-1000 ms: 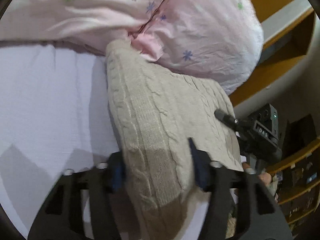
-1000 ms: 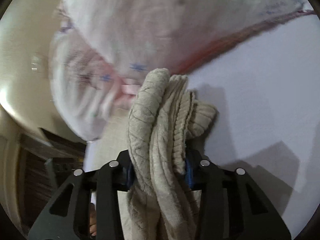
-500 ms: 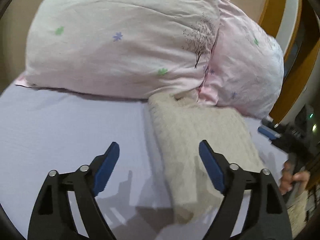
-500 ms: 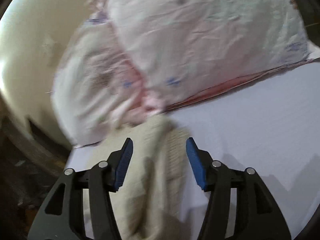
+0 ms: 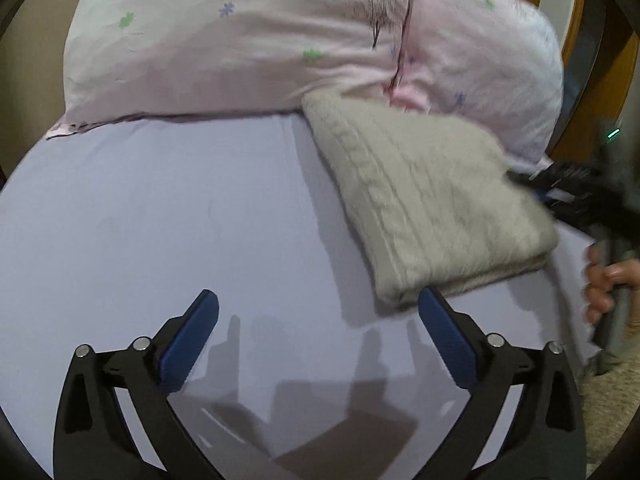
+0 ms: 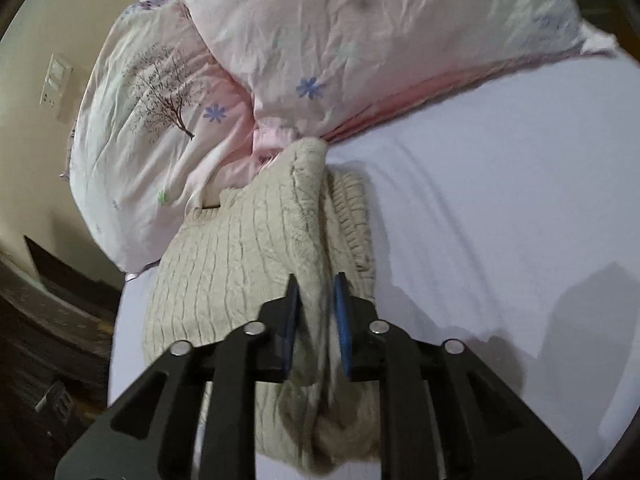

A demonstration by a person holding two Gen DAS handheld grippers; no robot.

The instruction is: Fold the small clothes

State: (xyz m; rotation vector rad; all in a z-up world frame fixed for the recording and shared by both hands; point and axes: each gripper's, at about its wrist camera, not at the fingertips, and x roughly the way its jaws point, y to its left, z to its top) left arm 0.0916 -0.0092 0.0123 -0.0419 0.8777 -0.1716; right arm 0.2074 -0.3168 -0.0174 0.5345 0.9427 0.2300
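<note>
A beige cable-knit sweater (image 5: 432, 204), folded into a thick rectangle, lies on the lilac bed sheet (image 5: 160, 220) against the pillows. My left gripper (image 5: 318, 316) is open and empty, pulled back from the sweater's near corner. My right gripper (image 6: 316, 300) sits over the sweater (image 6: 240, 264) with its jaws narrowed onto a raised fold of the knit; in the left wrist view it shows as a blurred dark shape (image 5: 576, 196) at the sweater's right edge, with the person's hand (image 5: 608, 280) on its handle.
Two pink floral pillows (image 5: 248, 36) (image 6: 360, 32) lie across the head of the bed, touching the sweater's far end. A wooden shelf unit (image 5: 600, 60) stands at the right. A wall and switch plate (image 6: 56, 80) are at the left of the right wrist view.
My left gripper let go of the sweater, opened wide and drew back. My right gripper let go half a second ago and has now narrowed onto a fold of the sweater again.
</note>
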